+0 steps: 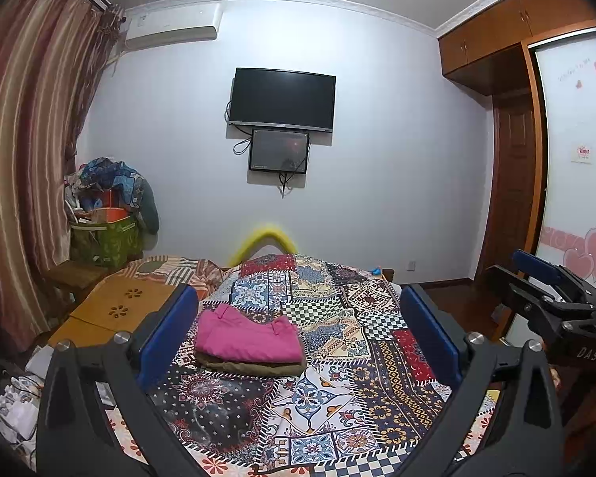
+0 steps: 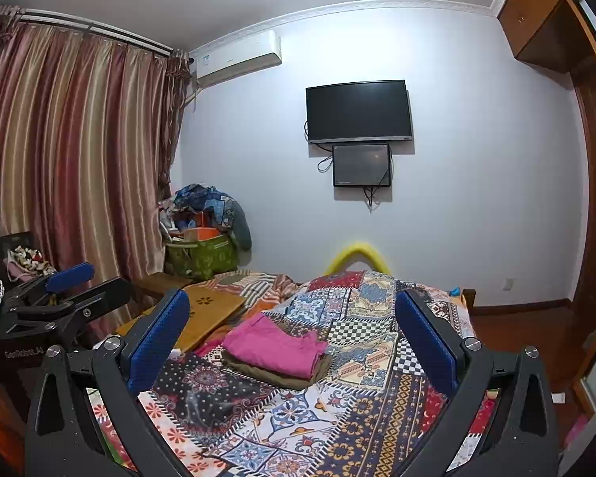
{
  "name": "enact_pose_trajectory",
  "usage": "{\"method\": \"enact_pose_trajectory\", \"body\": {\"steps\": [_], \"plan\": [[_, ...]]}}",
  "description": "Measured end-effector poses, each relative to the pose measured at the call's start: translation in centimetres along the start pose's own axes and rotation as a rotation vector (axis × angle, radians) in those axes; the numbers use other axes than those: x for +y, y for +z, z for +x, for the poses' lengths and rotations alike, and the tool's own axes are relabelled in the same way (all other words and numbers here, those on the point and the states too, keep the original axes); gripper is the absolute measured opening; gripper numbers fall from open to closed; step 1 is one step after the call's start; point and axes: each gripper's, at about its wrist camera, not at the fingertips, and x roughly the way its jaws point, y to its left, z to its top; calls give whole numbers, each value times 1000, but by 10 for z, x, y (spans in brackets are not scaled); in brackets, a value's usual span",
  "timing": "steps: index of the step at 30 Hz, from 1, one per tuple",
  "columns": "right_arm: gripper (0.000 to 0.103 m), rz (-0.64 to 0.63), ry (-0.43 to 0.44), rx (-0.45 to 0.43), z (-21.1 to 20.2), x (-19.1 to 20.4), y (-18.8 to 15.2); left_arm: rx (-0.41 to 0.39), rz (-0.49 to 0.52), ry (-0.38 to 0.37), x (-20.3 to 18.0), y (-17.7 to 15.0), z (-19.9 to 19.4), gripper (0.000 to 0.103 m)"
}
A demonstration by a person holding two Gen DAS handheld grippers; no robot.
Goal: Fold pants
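Folded pink pants (image 1: 247,338) lie on top of folded olive pants (image 1: 254,369) on the patchwork bedspread (image 1: 337,389). The stack also shows in the right wrist view, pink pants (image 2: 273,349) over olive pants (image 2: 282,377). My left gripper (image 1: 298,334) is open and empty, held above the bed in front of the stack. My right gripper (image 2: 294,342) is open and empty, held to the right of the left one. The right gripper shows at the right edge of the left wrist view (image 1: 544,290), and the left gripper at the left of the right wrist view (image 2: 71,286).
A wooden board (image 1: 115,310) lies on the bed's left side. A green bag (image 1: 103,238) piled with things stands in the far left corner by the curtain (image 1: 28,159). A TV (image 1: 282,99) hangs on the far wall. A wardrobe (image 1: 512,159) stands at the right.
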Motion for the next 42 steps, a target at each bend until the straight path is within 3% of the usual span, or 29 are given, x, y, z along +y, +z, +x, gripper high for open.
{"method": "enact_pose_trajectory", "body": {"steps": [42], "plan": [[103, 21, 3, 1, -5, -5, 3, 5, -3, -41, 2, 3, 0, 103]]}}
